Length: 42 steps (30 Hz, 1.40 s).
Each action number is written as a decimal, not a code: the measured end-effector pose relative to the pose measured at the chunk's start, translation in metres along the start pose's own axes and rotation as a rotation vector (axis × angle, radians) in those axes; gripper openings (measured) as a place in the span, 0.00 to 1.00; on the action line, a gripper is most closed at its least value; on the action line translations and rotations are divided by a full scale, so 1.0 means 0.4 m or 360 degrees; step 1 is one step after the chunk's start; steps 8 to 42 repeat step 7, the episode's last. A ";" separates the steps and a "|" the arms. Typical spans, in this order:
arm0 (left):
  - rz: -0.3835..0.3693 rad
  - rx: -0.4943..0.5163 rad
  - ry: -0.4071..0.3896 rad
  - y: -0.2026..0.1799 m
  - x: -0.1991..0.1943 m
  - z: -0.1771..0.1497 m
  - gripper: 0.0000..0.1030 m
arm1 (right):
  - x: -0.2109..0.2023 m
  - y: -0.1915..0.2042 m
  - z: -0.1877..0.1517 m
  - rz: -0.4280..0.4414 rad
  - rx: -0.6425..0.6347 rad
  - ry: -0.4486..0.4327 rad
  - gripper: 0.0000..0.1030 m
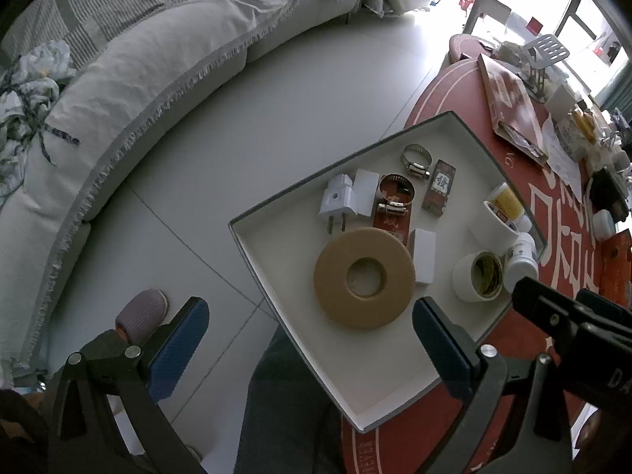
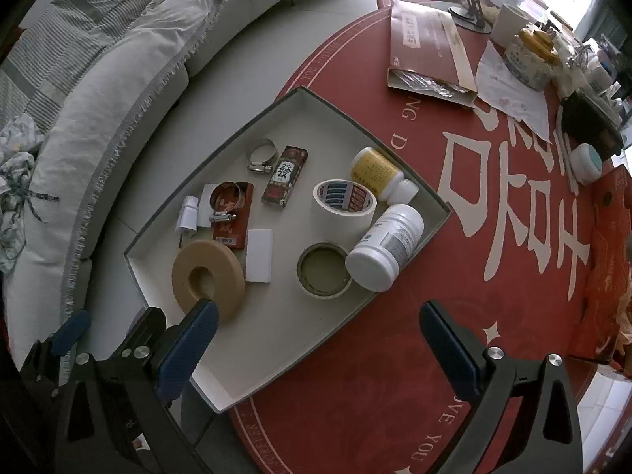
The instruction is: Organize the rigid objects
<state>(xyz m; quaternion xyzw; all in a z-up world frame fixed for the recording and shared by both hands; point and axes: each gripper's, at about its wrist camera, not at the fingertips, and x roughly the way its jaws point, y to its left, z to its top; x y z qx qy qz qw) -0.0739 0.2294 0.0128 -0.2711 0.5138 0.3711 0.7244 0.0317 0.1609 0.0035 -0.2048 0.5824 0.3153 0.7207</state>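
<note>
A shallow grey-rimmed white tray (image 1: 276,276) (image 2: 276,339) sits at the edge of the red round table. In it lie a tan tape ring (image 1: 364,277) (image 2: 208,273), a white plug adapter (image 1: 335,199) (image 2: 187,217), two metal hose clamps (image 1: 416,160) (image 2: 260,155), a dark red box (image 1: 438,189) (image 2: 285,177), white blocks (image 1: 423,256) (image 2: 258,256), two white tape rolls (image 1: 476,276) (image 2: 341,207) and two white bottles (image 2: 385,248). My left gripper (image 1: 312,339) hovers open above the tray's near corner. My right gripper (image 2: 316,339) is open over the tray's near edge, empty.
A grey sofa (image 1: 138,79) curves along the left, across pale floor tiles. The far side of the red table (image 2: 493,276) is crowded with a brown booklet (image 2: 428,49), jars, papers and a metal stand. A slippered foot (image 1: 142,314) and a trouser leg are below the left gripper.
</note>
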 end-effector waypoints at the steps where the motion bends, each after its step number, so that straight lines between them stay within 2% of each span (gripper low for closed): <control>1: -0.0003 -0.0004 0.0004 0.001 0.001 0.000 1.00 | 0.000 0.000 -0.001 0.0000 -0.0001 0.0001 0.99; 42: -0.0010 0.0008 -0.0012 0.005 0.002 0.004 1.00 | -0.001 0.012 -0.001 -0.0012 -0.0002 0.0003 0.99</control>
